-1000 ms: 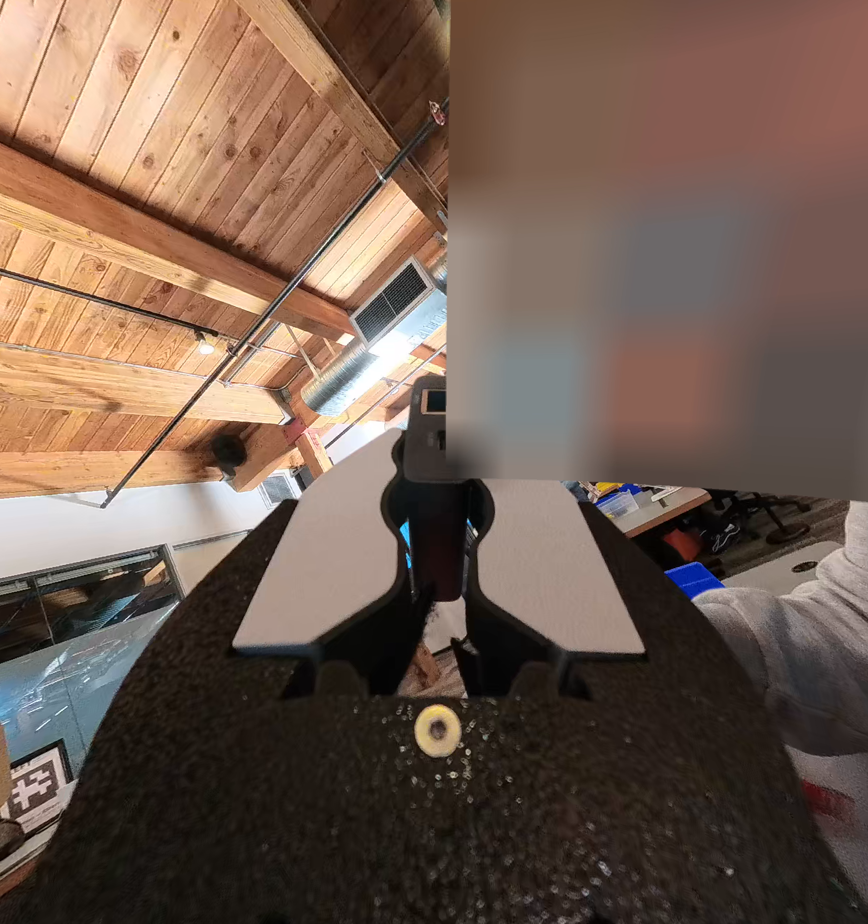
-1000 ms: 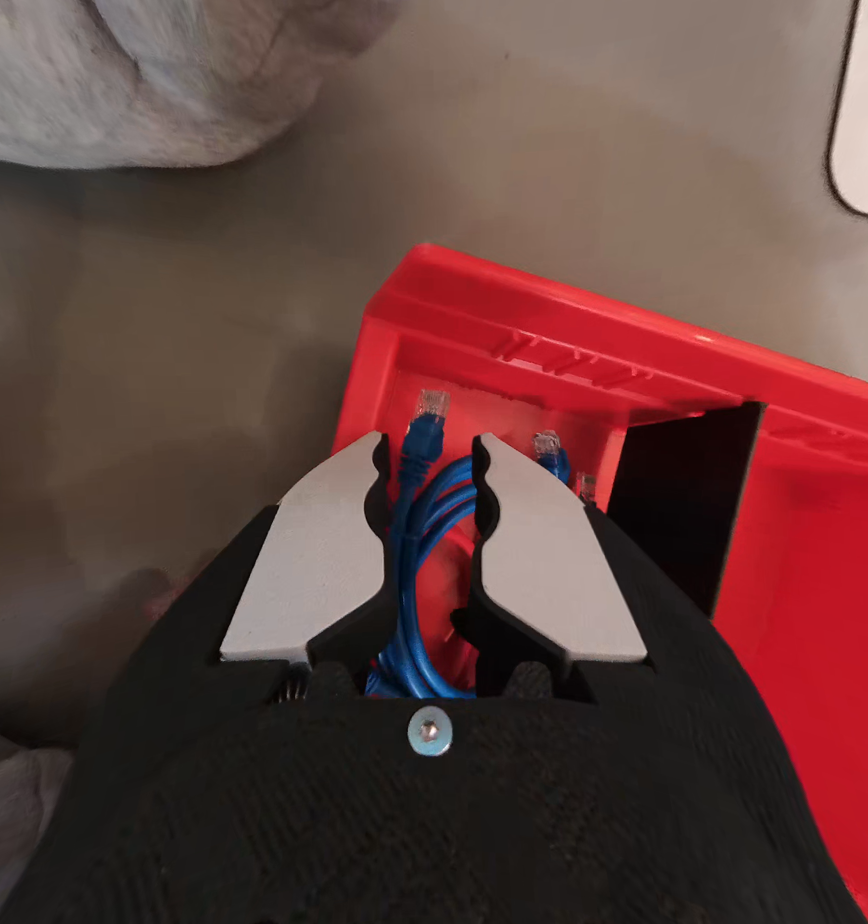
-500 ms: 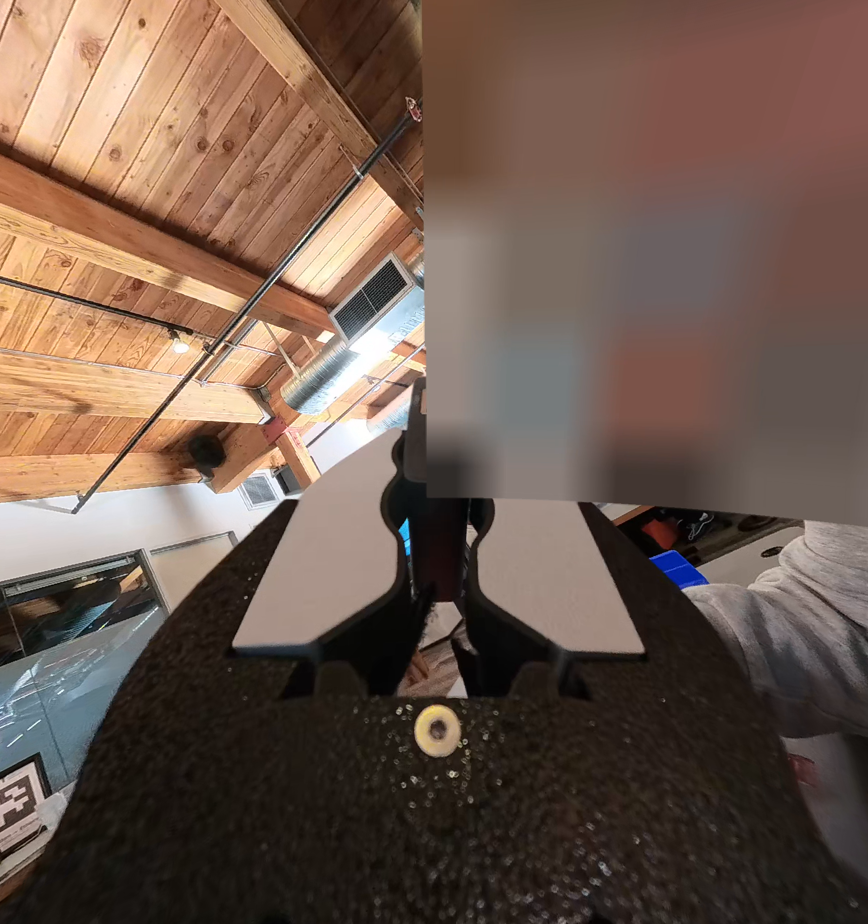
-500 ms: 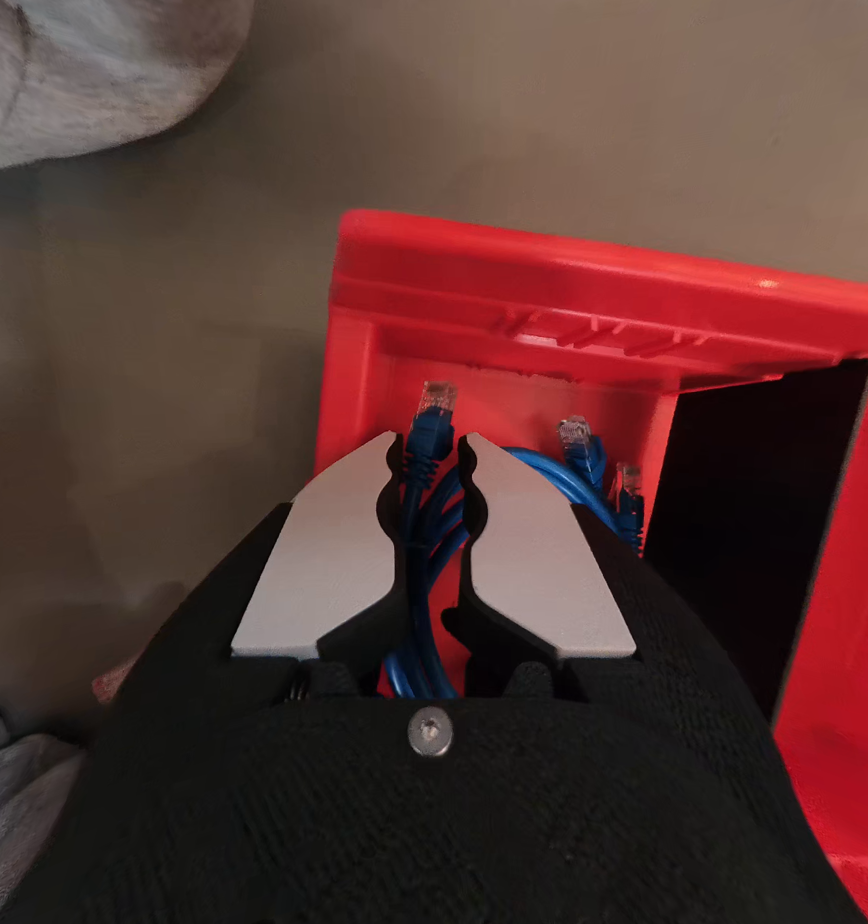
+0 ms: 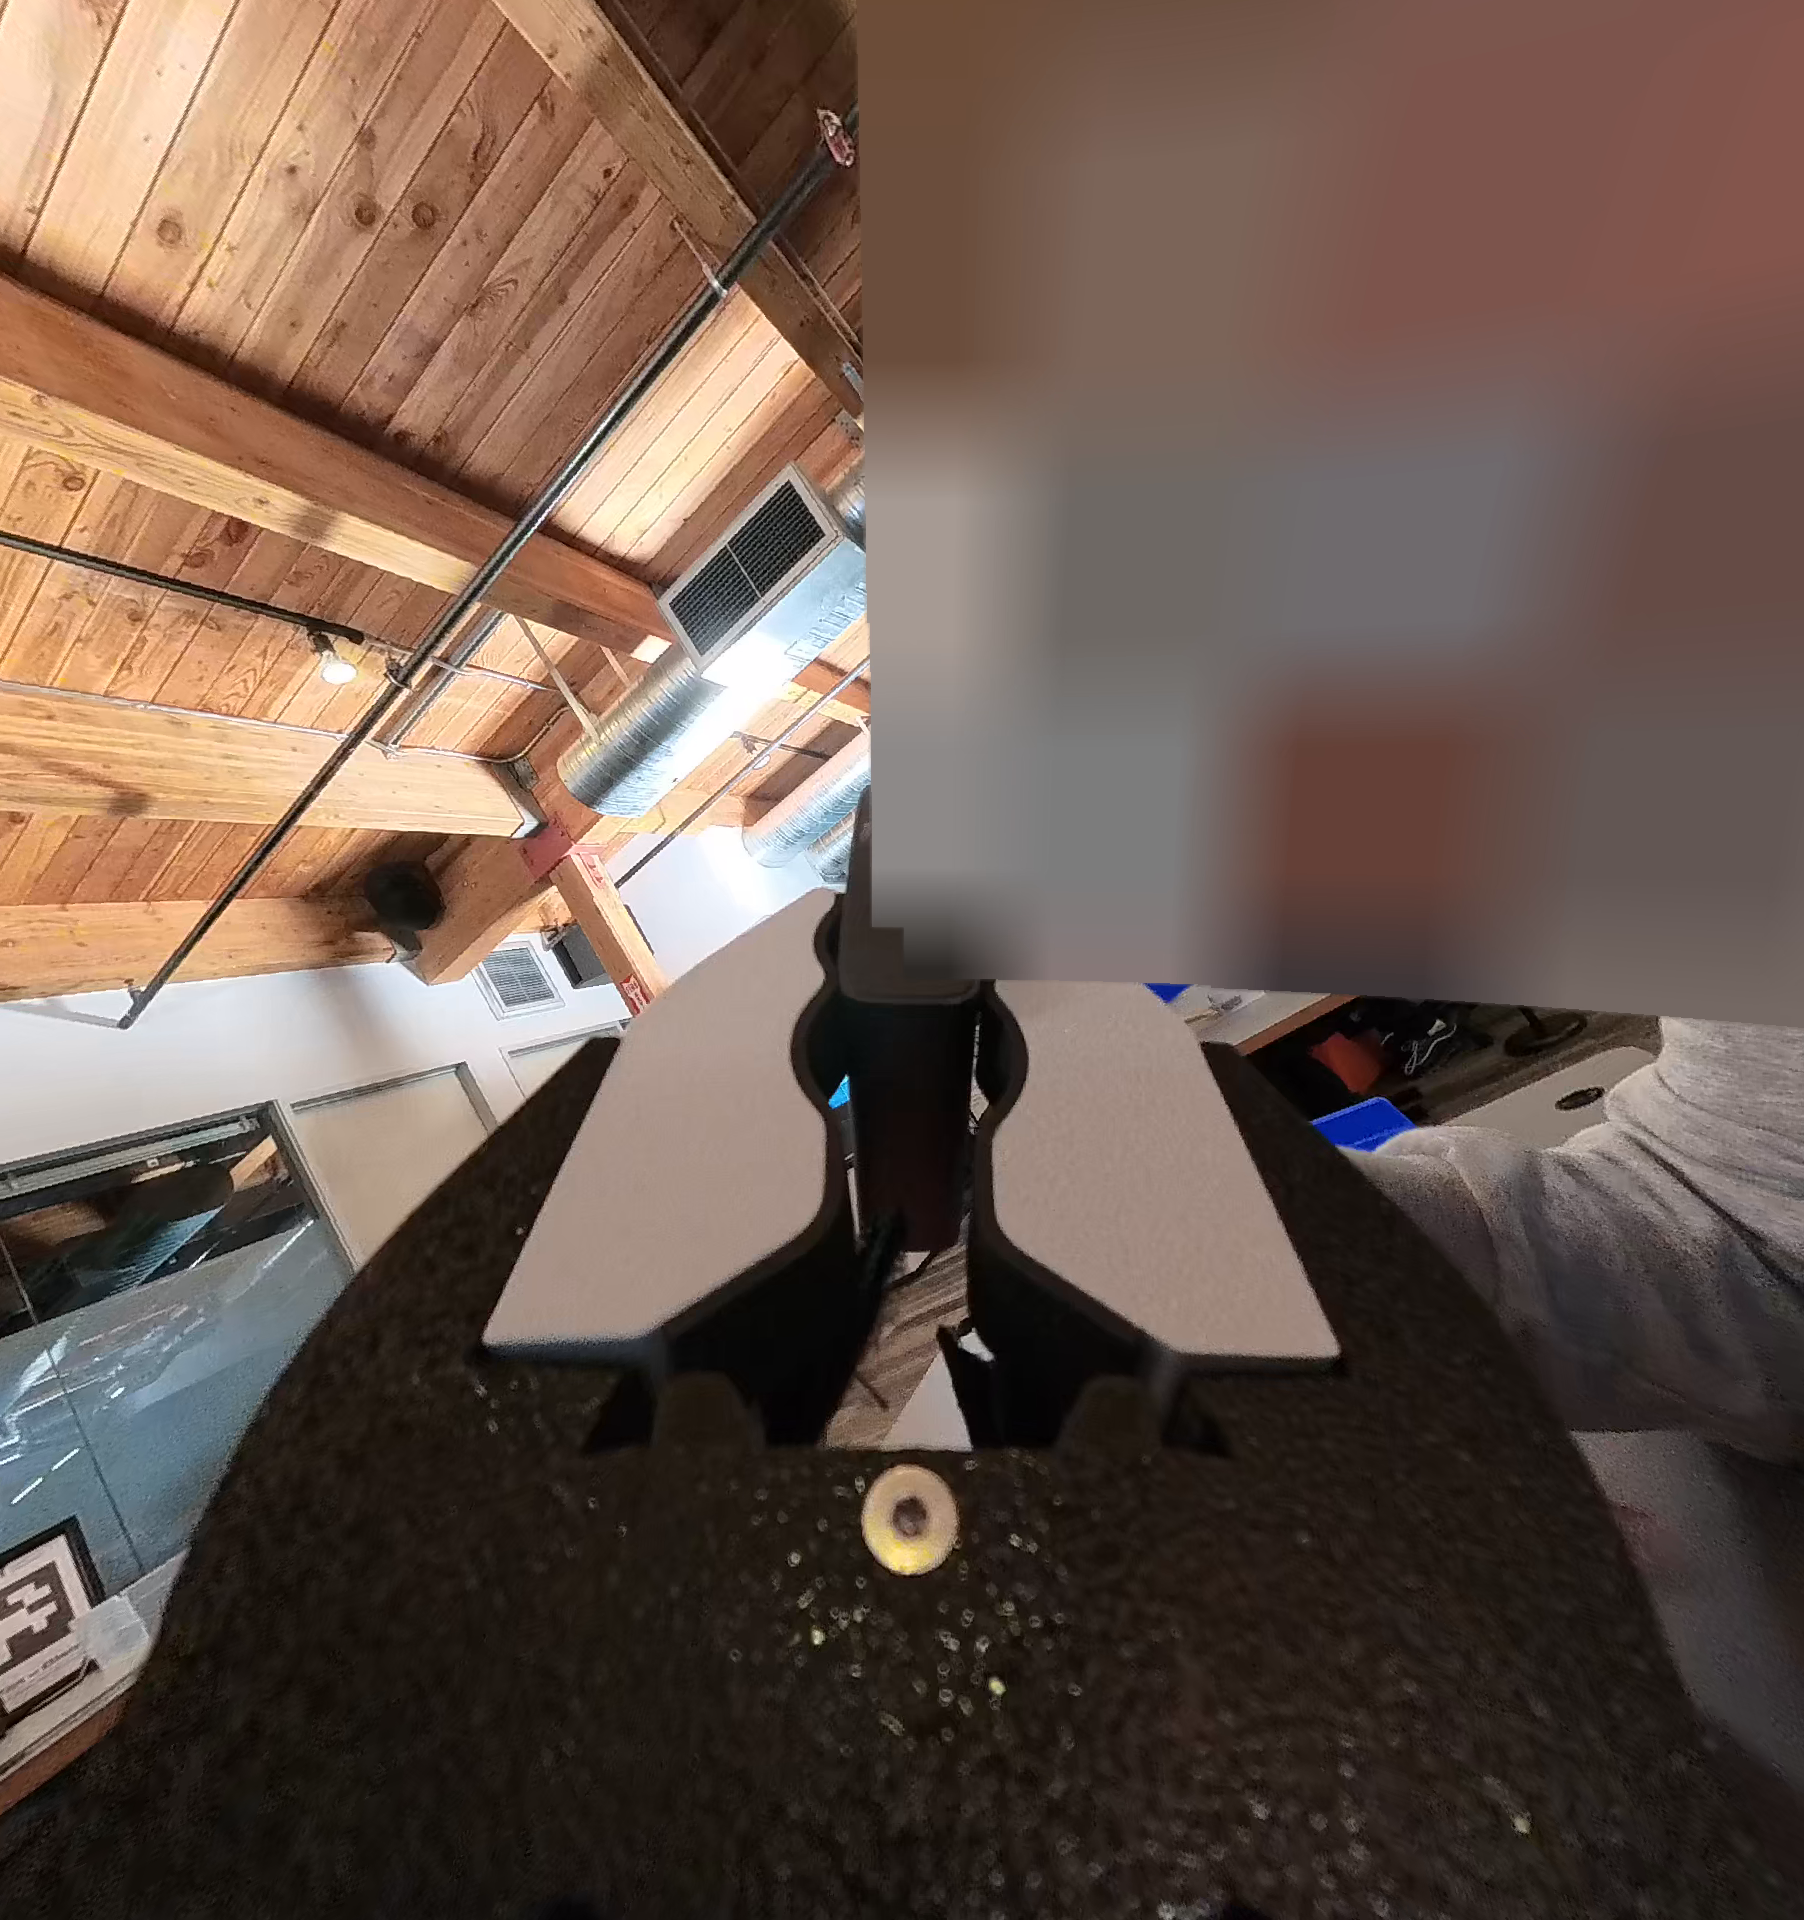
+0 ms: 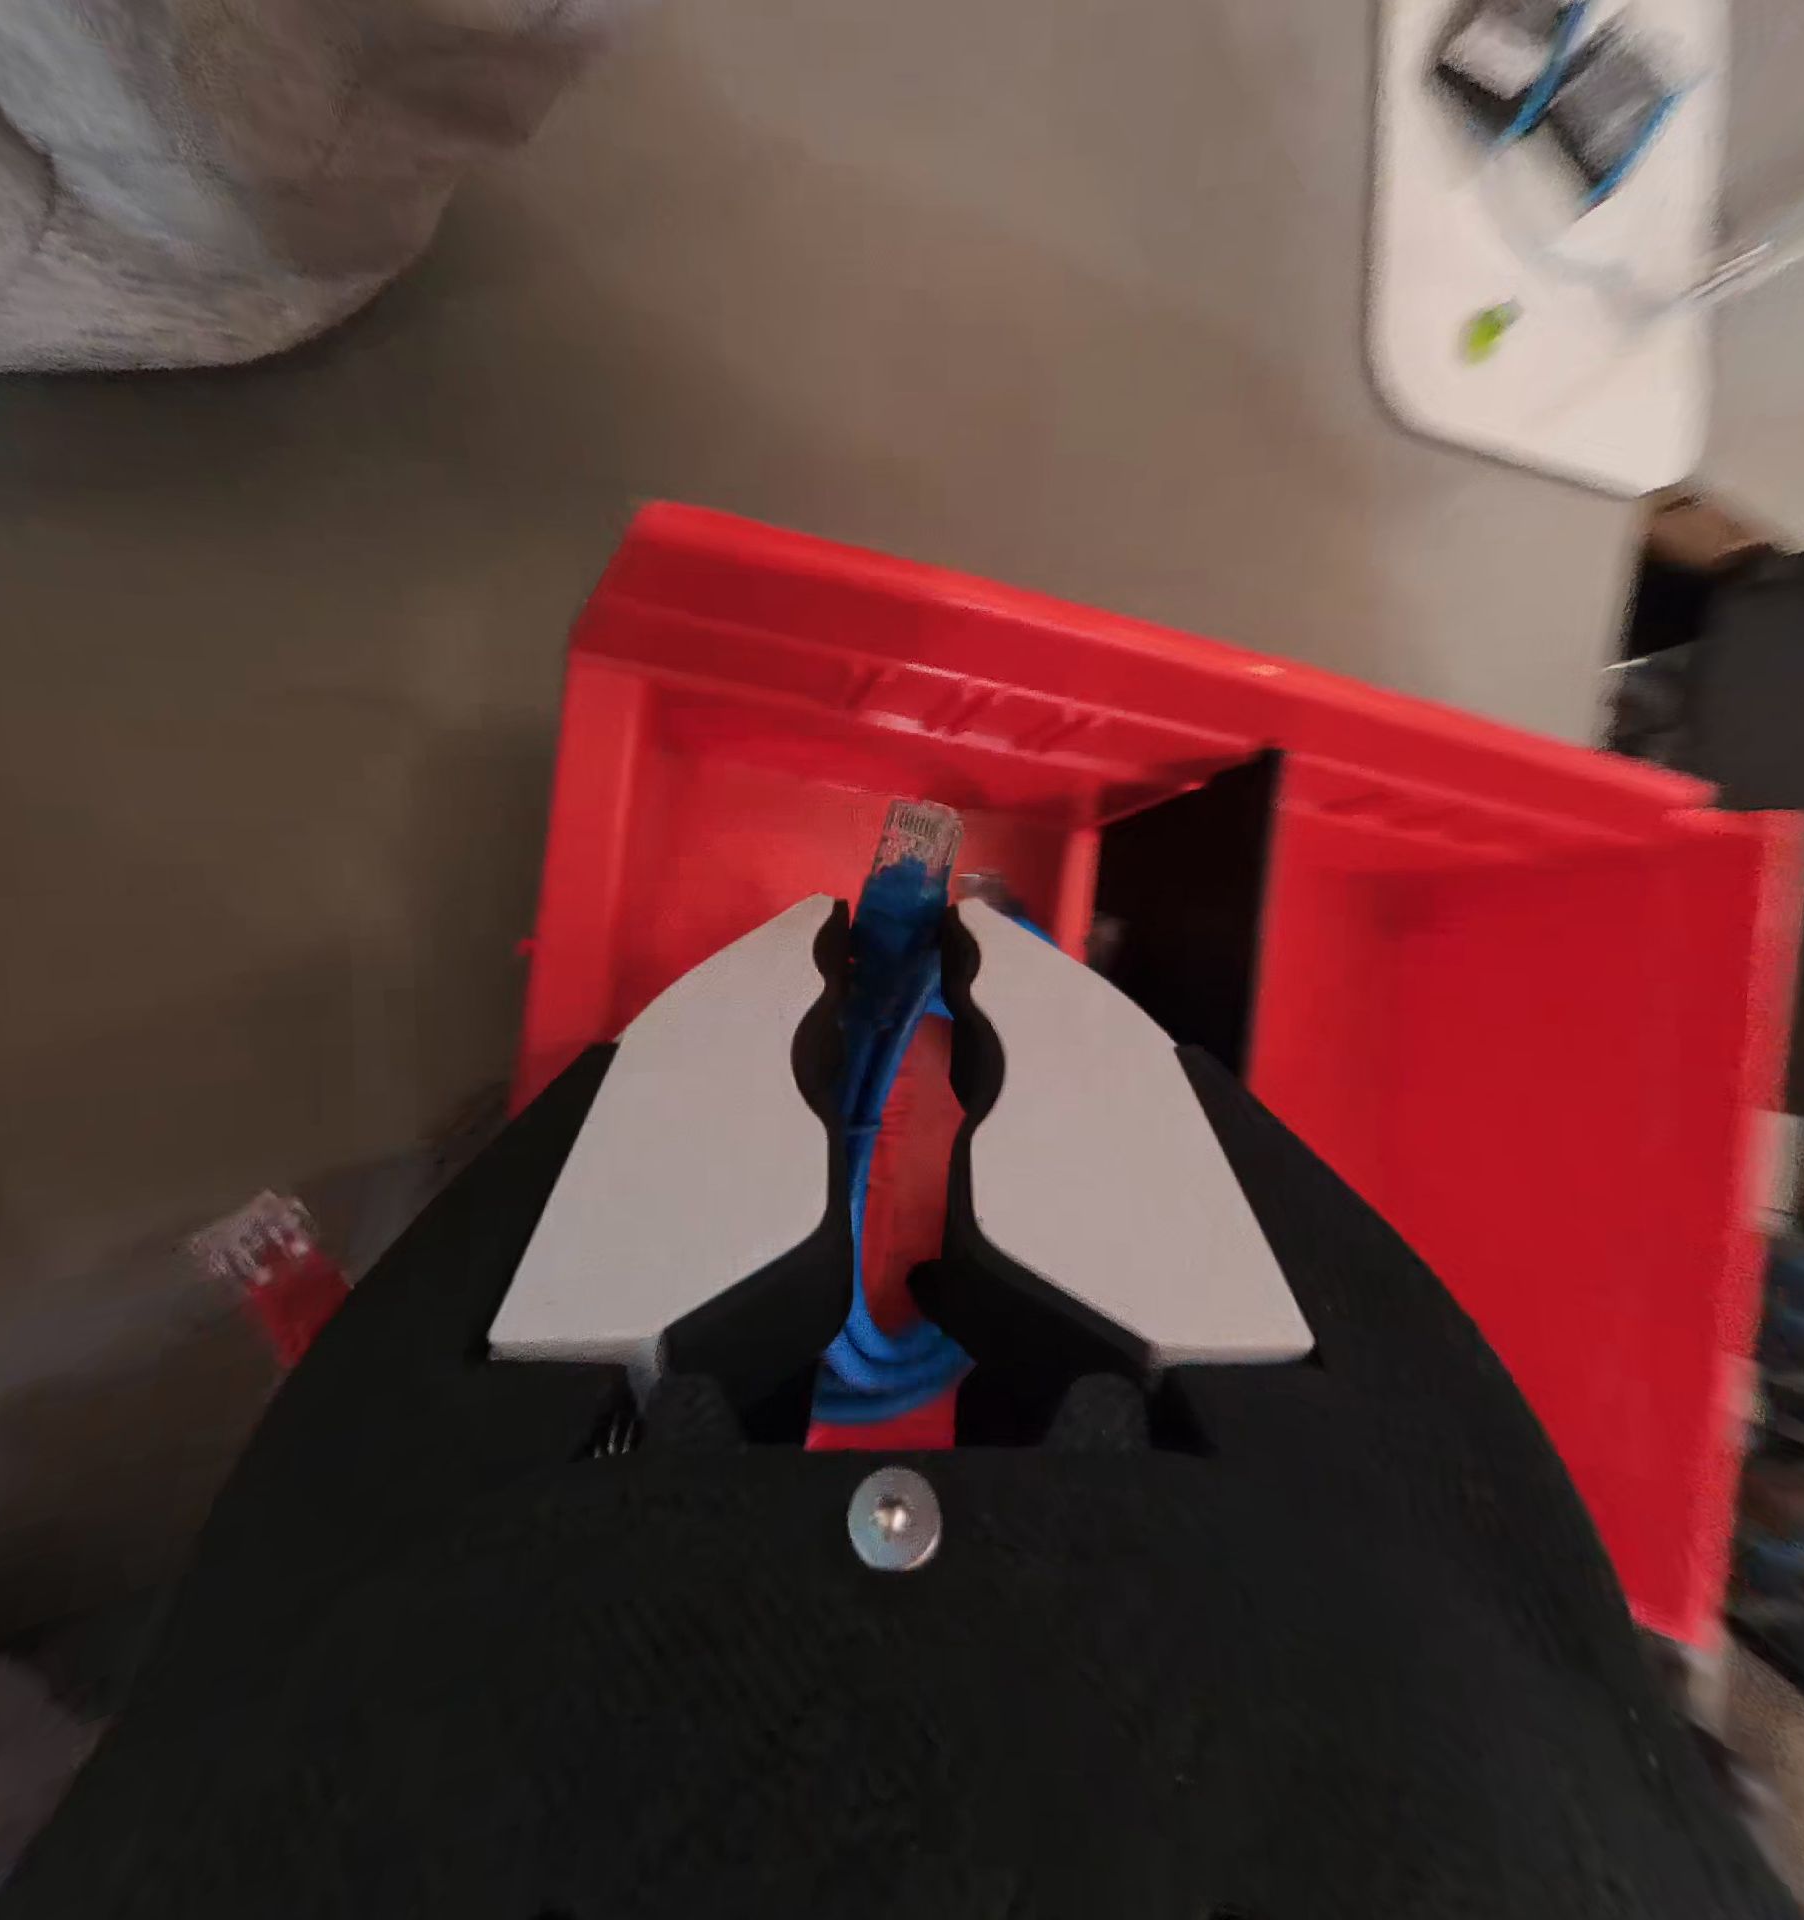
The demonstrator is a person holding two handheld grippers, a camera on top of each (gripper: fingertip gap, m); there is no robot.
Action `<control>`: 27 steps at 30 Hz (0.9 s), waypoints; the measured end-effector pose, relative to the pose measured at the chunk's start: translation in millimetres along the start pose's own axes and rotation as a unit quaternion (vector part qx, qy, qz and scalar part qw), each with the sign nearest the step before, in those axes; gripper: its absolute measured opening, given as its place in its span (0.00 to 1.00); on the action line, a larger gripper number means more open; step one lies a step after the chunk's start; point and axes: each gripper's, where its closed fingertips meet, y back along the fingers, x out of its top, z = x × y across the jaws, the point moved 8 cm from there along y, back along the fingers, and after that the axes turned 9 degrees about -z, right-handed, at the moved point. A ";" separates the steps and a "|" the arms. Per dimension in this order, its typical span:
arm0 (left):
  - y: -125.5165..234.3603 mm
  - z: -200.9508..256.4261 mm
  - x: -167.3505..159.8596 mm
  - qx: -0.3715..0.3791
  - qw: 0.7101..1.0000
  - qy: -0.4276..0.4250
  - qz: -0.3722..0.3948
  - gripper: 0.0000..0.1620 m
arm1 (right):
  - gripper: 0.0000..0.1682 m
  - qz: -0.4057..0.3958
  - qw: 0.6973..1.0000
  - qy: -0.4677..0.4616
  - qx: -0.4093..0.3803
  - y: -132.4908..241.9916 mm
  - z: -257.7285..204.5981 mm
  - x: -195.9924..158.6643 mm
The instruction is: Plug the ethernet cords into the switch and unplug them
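My right gripper is shut on a blue network cable just behind its clear plug, which sticks out past the fingertips. It holds the cable over the left compartment of a red plastic bin with a black divider. The rest of the cable hangs below between the fingers. My left gripper points up toward the ceiling and is shut on a dark flat device, whose top end is hidden by a blurred patch.
The bin stands on a grey-brown tabletop. A red cable plug lies left of my right gripper. A white tray with cables sits at the far right. A grey sleeve is at top left, and another sleeve shows at the right of the left wrist view. Some 25 cm of space lies between my two pairs of fingers.
My right gripper closed on the blue cable and lifted it out of the bin's compartment, and the view pulled back. My left gripper turned slightly, still holding the device.
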 end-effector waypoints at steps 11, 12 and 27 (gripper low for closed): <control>-1.3 -7.8 -14.4 -0.005 0.996 0.079 0.027 0.12 | 0.07 0.074 0.949 0.099 -0.292 80.2 0.8 0.2; -1.7 -7.6 -15.0 -0.006 0.996 0.080 0.026 0.12 | 0.07 0.075 0.948 0.102 -0.291 81.5 -0.5 0.0; -6.8 -6.1 -16.9 -0.004 0.997 0.078 0.017 0.12 | 0.07 0.085 0.933 0.109 -0.333 83.2 3.2 -2.5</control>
